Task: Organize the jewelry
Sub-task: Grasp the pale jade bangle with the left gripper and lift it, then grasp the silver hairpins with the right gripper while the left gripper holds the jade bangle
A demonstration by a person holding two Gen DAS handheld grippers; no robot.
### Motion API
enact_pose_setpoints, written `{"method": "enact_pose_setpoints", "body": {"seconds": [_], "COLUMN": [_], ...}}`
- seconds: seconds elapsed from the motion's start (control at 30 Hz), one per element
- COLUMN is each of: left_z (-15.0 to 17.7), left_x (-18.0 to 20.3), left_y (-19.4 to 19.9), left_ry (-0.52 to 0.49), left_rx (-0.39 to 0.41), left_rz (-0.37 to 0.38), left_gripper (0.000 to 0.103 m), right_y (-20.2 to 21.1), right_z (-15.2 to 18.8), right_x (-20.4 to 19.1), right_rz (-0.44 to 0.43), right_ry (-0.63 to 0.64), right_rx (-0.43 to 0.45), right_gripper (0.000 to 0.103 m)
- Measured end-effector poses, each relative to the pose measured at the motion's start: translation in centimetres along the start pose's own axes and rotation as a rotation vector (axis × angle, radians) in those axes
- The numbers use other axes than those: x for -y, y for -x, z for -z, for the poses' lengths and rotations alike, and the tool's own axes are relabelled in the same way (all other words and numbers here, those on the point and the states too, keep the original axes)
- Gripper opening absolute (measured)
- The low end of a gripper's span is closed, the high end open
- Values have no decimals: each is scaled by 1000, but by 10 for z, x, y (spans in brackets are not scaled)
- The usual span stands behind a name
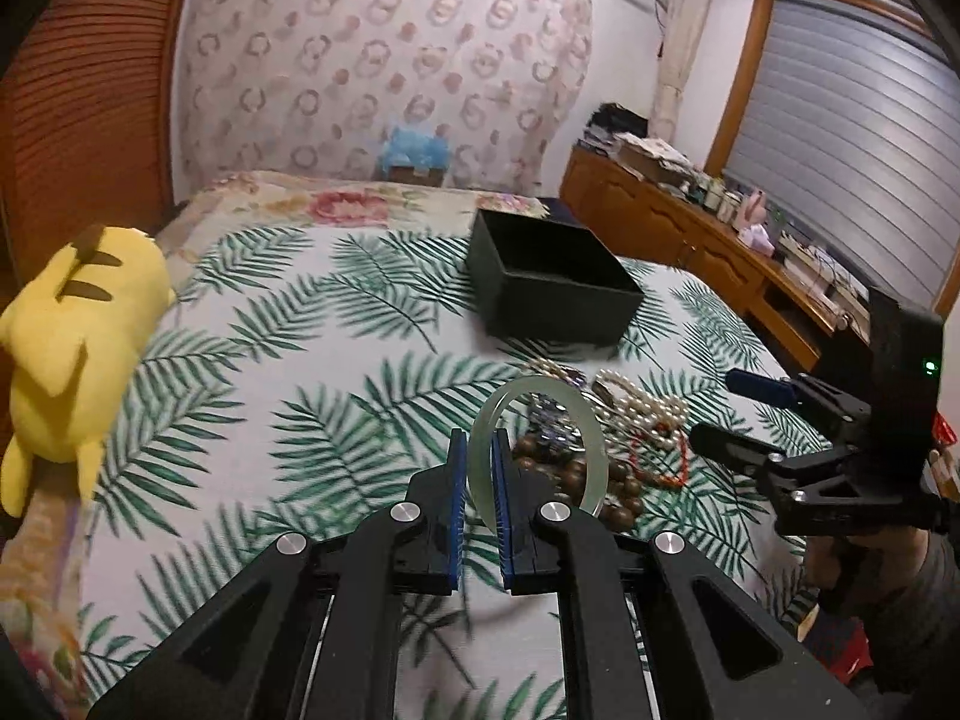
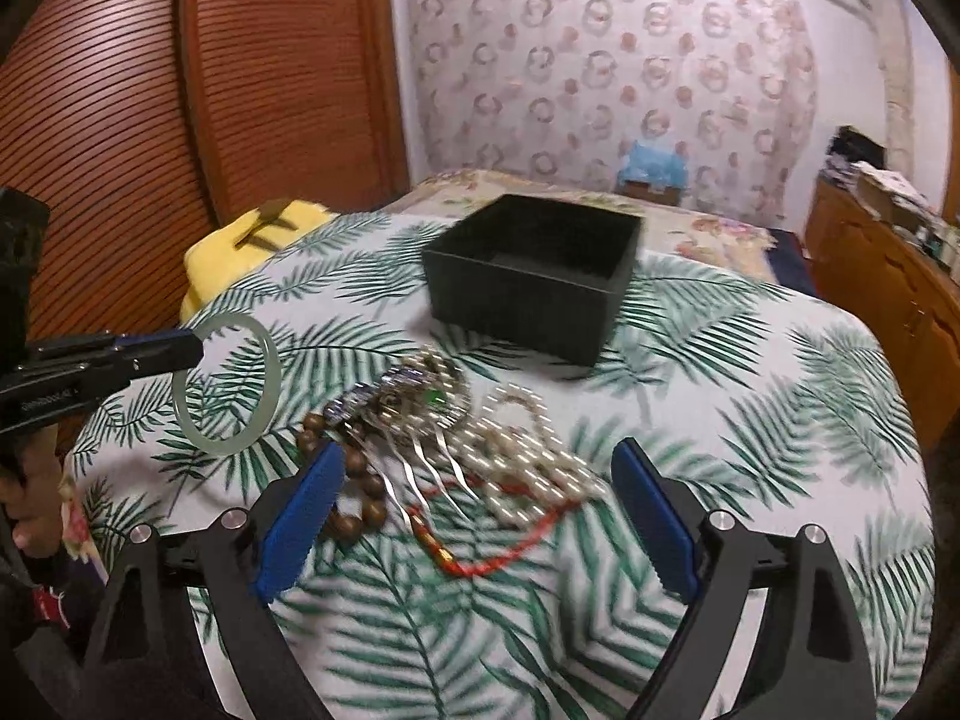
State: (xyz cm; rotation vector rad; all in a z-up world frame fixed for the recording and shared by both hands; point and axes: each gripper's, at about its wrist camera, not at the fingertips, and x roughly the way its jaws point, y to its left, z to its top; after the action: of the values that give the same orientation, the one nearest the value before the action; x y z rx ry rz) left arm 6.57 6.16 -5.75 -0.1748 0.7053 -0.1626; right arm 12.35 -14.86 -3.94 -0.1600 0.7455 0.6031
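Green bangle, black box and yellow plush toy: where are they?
green bangle (image 2: pixel 273 360), right wrist view, right side of ring
black box (image 1: pixel 543 309), left wrist view, front wall
yellow plush toy (image 1: pixel 78 336), left wrist view, body

Pale green, glassy and translucent: bangle (image 1: pixel 534 420), smooth and polished, clamped between the ribbed blue rubbery pads (image 1: pixel 459 480) of the left tool (image 1: pixel 480 468). Matt black plastic with bright metal rivets: arms of the right tool (image 2: pixel 474 516), pads spread wide, blue and toothed. Glossy, round, dark brown like wood: beads (image 2: pixel 354 474) at lower centre. Pearly and lustrous: white strands (image 2: pixel 528 450); shiny twisted silvery metal strips (image 2: pixel 420 468) beside them; red cord (image 2: pixel 510 546) with a small gold-coloured metal end. Matt, velvety black: box (image 2: pixel 528 306) at centre. Soft printed cloth with green leaves: bed cover (image 2: pixel 750 420). Fuzzy yellow plush (image 1: pixel 78 348) at left. Ribbed, reddish wood: shutter (image 2: pixel 120 120) at upper left.
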Motion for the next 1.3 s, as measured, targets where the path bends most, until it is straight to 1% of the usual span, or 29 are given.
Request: {"method": "enact_pose_setpoints", "body": {"seconds": [0.03, 0.2, 0.4, 0.5, 0.77, 0.83, 0.87, 0.9, 0.93, 0.97, 1.13, 1.3], "left_z": [-1, -3, -2, -2, 1, 2, 1, 1, 2, 1, -1, -8], "left_x": [-2, -14, -21, -21, -21, -21, -21, -21, -21, -21, -19, -17], "left_y": [1, 3, 6, 7, 7, 7, 7, 7, 7, 7, 4, 1], "left_ry": [0, 9, 17, 18, 24, 24, 23, 23, 22, 22, 17, 11], "left_rx": [4, 20, 33, 35, 36, 36, 36, 36, 36, 36, 34, 47], "left_rz": [-7, -36, -52, -53, -54, -54, -54, -54, -54, -53, -50, -48], "left_gripper": [7, 7, 7, 7, 7, 7, 7, 7, 7, 7, 7, 7], "right_y": [-4, -36, -54, -61, -80, -82, -83, -82, -82, -80, -68, -49], "right_z": [-2, -17, -28, -30, -30, -30, -29, -29, -29, -29, -27, -32], "right_x": [-3, -16, -30, -37, -45, -47, -46, -45, -43, -42, -39, -35], "right_rz": [-8, -116, -162, -159, -143, -145, -142, -141, -136, -141, -146, -153], "right_ry": [8, 16, 48, 80, 143, 151, 155, 150, 147, 143, 149, 155], "right_rx": [-7, -90, -132, -149, -201, -205, -207, -205, -204, -203, -173, -119], "right_gripper": [91, 78, 78, 76, 76, 75, 70, 62, 62, 59, 58, 58]}}
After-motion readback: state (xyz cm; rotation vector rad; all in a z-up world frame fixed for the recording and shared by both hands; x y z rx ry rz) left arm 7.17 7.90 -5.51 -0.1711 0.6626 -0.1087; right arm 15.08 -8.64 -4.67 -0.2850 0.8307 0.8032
